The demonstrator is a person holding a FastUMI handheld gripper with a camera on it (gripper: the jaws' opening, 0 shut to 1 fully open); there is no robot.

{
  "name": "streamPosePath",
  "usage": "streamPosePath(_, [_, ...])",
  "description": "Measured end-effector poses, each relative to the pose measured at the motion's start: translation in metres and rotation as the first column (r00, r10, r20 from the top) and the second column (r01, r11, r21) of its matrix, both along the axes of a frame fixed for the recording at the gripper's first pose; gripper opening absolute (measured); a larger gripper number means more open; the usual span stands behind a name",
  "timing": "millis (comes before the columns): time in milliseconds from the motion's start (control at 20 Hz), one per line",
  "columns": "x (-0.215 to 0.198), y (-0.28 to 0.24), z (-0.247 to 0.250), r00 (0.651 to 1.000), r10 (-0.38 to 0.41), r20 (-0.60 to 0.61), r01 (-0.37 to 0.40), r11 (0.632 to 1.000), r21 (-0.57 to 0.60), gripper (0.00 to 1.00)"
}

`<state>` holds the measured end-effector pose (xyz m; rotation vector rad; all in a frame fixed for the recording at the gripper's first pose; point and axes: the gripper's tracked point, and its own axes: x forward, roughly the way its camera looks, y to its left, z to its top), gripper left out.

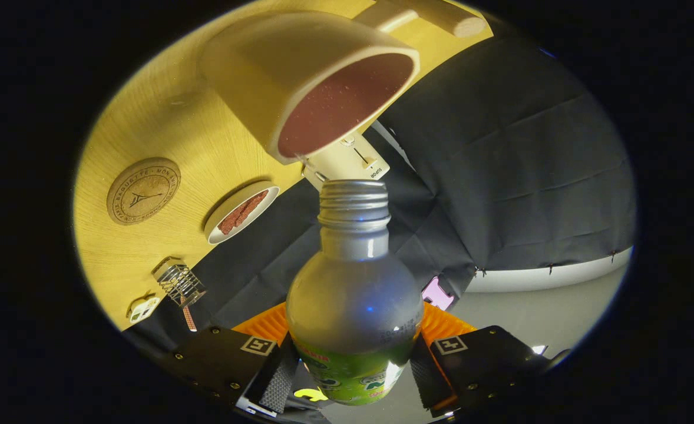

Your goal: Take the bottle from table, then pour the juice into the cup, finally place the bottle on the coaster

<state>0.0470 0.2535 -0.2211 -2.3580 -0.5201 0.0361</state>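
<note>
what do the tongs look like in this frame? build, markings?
The tongs have two flat, angular plates fixed with small screws, each carrying a square black-and-white fiducial tag. The fingers have cross-hatched, textured inner faces. An orange ribbed part sits behind them. No cables visible.

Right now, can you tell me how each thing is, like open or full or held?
Bottle: cap off, gripped between the fingers, tipped with its mouth pointing at the cup.
Cup: standing on the wooden table, holding dark reddish liquid close to its rim.
Hand-held gripper: shut on the bottle, both fingers pressing its sides.
Coaster: lying flat on the table, nothing on it.
Small dish: on the table, reddish pieces inside.
</note>
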Motion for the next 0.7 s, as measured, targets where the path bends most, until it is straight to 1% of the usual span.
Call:
streamPosePath(200, [-0.0011,0.0009,0.0000,1.000,-0.006,-0.001,0.006,1.000,-0.001,0.82])
streamPosePath(700, [-0.0034,0.0038,-0.0050,0.999,0.026,-0.021,-0.026,0.999,-0.025,0.82])
